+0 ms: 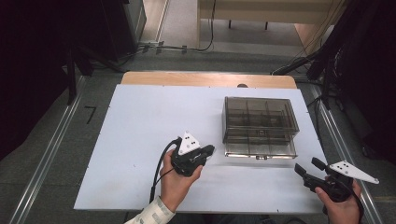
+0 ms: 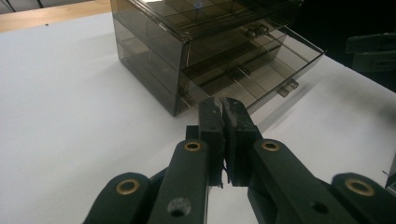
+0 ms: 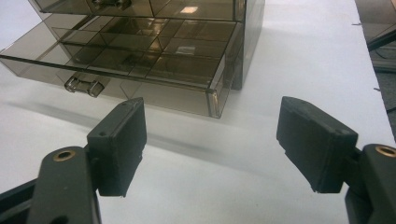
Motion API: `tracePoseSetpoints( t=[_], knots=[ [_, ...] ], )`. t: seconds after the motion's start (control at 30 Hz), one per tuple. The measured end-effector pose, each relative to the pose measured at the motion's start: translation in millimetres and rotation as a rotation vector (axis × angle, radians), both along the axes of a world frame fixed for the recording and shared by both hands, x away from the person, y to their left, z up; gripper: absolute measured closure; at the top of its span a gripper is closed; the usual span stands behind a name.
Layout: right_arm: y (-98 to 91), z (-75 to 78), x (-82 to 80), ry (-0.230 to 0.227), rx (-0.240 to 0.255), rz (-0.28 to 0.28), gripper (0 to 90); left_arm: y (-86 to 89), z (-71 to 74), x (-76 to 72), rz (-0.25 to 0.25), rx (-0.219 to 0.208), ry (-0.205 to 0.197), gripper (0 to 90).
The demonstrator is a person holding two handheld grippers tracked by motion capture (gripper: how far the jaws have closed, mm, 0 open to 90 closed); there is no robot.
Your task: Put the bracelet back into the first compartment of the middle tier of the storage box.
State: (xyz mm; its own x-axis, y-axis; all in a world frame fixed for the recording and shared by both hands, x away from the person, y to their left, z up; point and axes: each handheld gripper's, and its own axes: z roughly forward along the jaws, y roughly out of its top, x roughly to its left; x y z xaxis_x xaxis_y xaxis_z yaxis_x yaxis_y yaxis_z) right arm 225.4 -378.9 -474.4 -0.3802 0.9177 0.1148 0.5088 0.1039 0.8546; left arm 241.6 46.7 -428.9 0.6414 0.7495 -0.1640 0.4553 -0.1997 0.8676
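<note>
Smoky plastic drawer box — bottom drawer out toward the person; left tool closed, right tool open.

One smoky drawer cabinet with seemingly three drawers, one white table, two hand-held grippers.

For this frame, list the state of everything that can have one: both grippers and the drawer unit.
Left gripper: shut, nothing between its jaws, held just above the table near the drawer unit's front left corner.
Right gripper: open, empty, off the unit's front right corner.
Drawer unit: upright on the white table.
Bottom drawer: pulled partway out, compartments look empty.
Upper drawer: pushed in.
</note>
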Motion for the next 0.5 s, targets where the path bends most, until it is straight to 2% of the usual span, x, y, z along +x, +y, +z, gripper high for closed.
tracePoseSetpoints(
  t=[0.5],
  knots=[
    [0.4,0.0,0.2,0.000,-0.001,0.000,22.7,-13.0,4.1,8.3,-0.009,-0.022,-0.012,88.1]
  ],
)
